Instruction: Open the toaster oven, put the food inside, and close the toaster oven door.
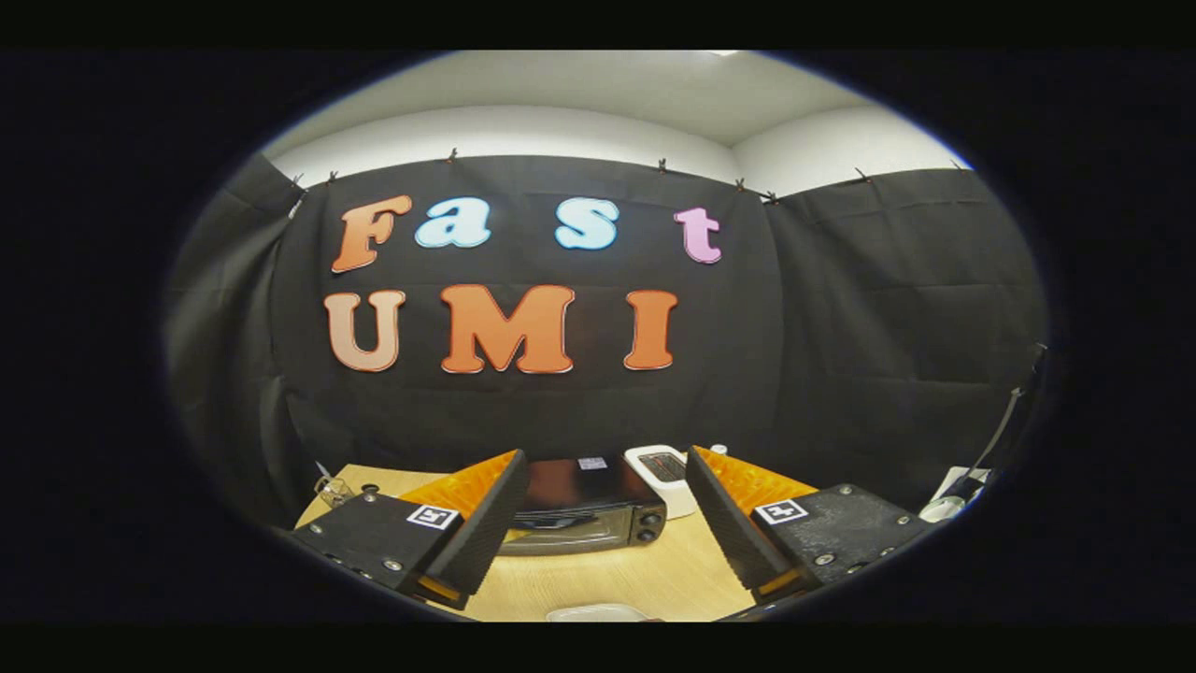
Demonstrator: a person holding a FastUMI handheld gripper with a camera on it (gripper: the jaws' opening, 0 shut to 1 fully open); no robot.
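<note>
Gripper: I see my gripper (603, 509) held above the near part of the table, its two fingers (486, 523) spread wide with nothing between them but open air and the view of the table beyond
Jaws: wide apart, holding nothing, touching nothing
Table: a light wooden table (617, 579) runs from under the fingers back to the black cloth wall
Toaster oven: the dark toaster oven (584, 509) sits on the table beyond the fingers, framed in the gap between them, slightly nearer my left finger, which covers its left end
Oven door: the glass door faces me and looks closed, with a rack visible behind the glass; two round knobs (645, 523) sit one above the other at the right end of the front
Toaster: a white pop-up toaster (663, 477) stands just beside the oven's right rear corner, close to my right finger
Food: a pale, shallow container (598, 613) lies on the table nearest me, below and between the fingers; I can only see its far rim and cannot tell what it holds
Other items: a small clear object (334, 490) rests on the table's far left corner, beyond my left finger; I cannot tell what it is
</note>
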